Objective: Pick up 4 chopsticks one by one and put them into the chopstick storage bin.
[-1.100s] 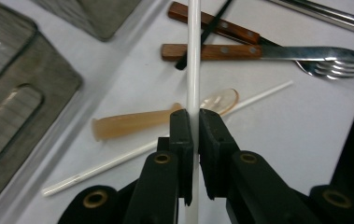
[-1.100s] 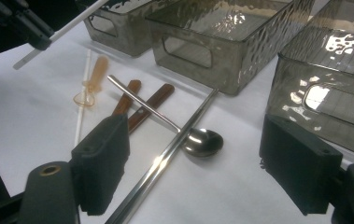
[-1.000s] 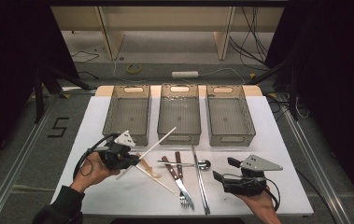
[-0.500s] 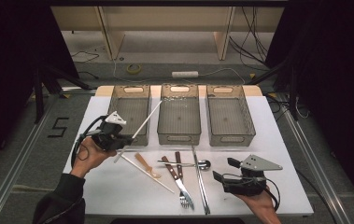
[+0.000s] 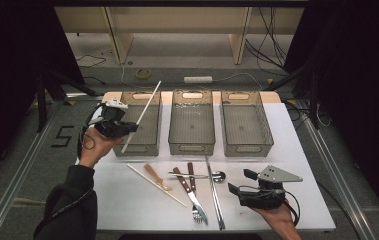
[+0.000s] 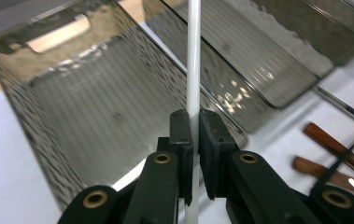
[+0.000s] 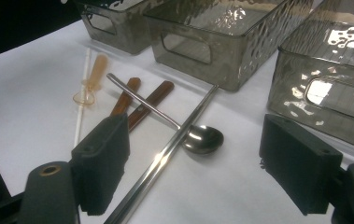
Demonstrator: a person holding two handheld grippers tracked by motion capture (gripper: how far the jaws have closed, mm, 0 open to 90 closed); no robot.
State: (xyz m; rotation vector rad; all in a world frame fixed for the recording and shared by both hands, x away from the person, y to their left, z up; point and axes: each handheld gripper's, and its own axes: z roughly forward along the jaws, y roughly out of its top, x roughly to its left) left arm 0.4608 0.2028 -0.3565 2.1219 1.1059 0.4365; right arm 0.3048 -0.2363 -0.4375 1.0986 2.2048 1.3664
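Note:
My left gripper (image 5: 129, 129) (image 6: 195, 140) is shut on a white chopstick (image 5: 142, 116) (image 6: 193, 65), which slants up over the left smoky bin (image 5: 138, 148) (image 6: 90, 107). A second white chopstick (image 5: 156, 184) (image 7: 82, 93) lies on the white table beside an amber plastic spoon (image 5: 155, 176) (image 7: 93, 79). Two brown-handled utensils (image 5: 187, 180) (image 7: 139, 105), a steel spoon (image 5: 212, 175) (image 7: 198, 138) and steel chopsticks (image 5: 214, 192) (image 7: 165, 158) lie in the middle. My right gripper (image 5: 239, 182) (image 7: 202, 168) rests open near the front right, with nothing between its jaws.
Three smoky plastic bins stand in a row at the table's back: the left one, a middle bin (image 5: 192, 145) (image 7: 202, 51) and a right bin (image 5: 247, 145) (image 7: 324, 93), all without contents. Floor, cables and a tape roll (image 5: 143, 73) lie beyond.
My left gripper has lifted the white chopstick off the table and carried it up and back over the left bin. The right gripper has stayed put.

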